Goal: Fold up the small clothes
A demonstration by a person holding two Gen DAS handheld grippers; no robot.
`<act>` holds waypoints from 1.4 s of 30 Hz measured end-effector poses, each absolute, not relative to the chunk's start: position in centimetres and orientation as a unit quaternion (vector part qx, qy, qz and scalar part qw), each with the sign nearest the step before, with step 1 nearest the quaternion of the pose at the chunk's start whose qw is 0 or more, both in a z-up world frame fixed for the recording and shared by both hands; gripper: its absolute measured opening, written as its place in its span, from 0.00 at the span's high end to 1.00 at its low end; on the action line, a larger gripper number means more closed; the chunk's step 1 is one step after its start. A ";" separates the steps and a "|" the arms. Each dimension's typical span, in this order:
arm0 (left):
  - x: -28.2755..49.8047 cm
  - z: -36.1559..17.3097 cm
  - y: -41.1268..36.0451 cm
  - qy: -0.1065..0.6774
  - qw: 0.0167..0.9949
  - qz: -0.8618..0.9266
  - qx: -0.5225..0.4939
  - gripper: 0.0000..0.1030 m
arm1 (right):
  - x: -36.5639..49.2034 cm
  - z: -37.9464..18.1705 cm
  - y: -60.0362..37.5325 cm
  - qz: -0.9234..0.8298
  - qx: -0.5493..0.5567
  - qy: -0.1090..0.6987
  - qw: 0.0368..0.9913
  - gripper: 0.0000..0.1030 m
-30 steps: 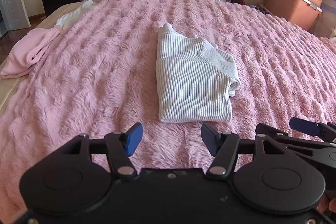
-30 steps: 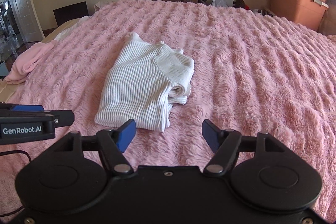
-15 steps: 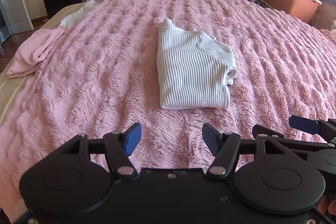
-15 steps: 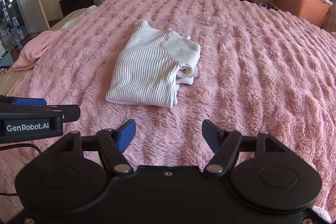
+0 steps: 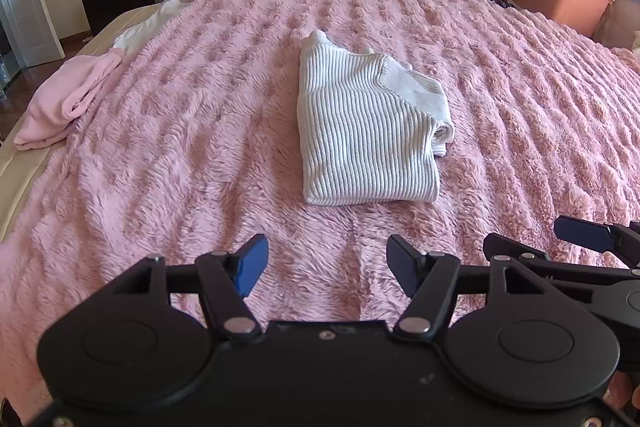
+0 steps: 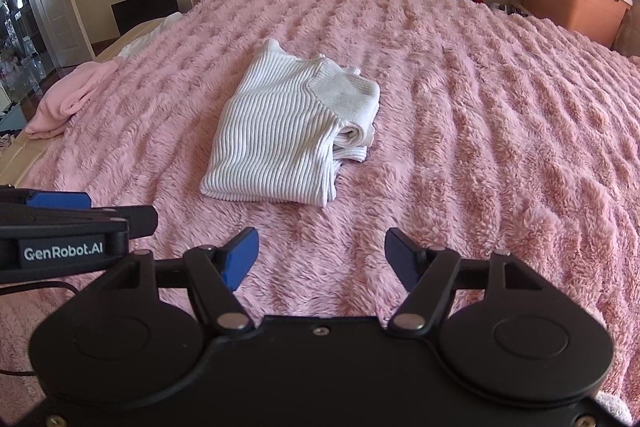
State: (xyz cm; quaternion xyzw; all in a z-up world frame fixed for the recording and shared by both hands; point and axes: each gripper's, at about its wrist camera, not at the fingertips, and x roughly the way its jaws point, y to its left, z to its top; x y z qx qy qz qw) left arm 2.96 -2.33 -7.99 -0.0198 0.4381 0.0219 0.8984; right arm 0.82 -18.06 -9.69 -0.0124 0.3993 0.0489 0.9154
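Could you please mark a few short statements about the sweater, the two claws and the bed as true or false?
1. The white ribbed sweater lies folded on the pink fluffy blanket. True.
2. The left claw is clamped on the sweater. False: it is open and empty, short of the sweater's near edge.
3. The right claw is open and holds nothing. True.
4. A pink garment lies at the left edge of the bed. True.
5. The sweater is spread out flat with both sleeves extended. False: it is a compact folded bundle with layers showing at its right side.
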 end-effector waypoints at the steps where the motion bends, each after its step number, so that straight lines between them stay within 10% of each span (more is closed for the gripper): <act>1: 3.0 -8.0 -2.3 0.438 0.898 0.023 -0.020 0.33 | 0.9 -9.7 -18.1 0.048 -0.013 0.400 0.915 0.31; 42: 3.4 -8.9 -1.8 0.447 0.894 0.031 -0.018 0.32 | 1.1 -10.0 -18.1 0.047 -0.014 0.405 0.913 0.31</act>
